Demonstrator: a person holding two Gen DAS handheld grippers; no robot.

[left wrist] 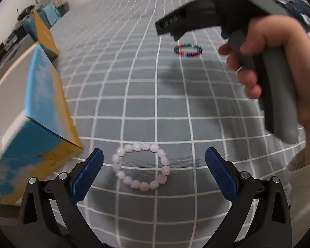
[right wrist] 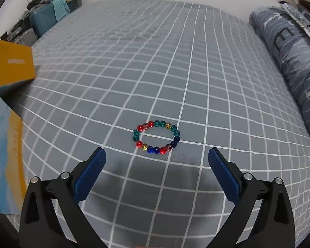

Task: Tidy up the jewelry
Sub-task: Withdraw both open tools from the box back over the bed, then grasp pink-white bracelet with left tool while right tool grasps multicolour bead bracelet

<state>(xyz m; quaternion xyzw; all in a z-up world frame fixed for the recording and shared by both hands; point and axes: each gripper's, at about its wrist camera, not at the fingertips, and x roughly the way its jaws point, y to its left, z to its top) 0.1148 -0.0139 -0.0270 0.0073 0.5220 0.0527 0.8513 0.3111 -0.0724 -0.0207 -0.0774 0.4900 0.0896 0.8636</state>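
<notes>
Grey white-grid bedsheet [right wrist: 196, 72]; striped blue bolster [right wrist: 289, 57] at right edge; teal suitcase [right wrist: 45, 20] against wall

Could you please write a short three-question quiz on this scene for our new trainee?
1. True or false: the left tool is shut on the pink bracelet.
2. Which bracelet lies in front of the right tool? A) pink B) multicoloured C) gold
3. Fill in: the box stands to the ___ of the pink bracelet in the left wrist view.

Key: 1. False: its jaws are open and the bracelet lies on the checked bedsheet. 2. B, the multicoloured bracelet. 3. Left.
</notes>
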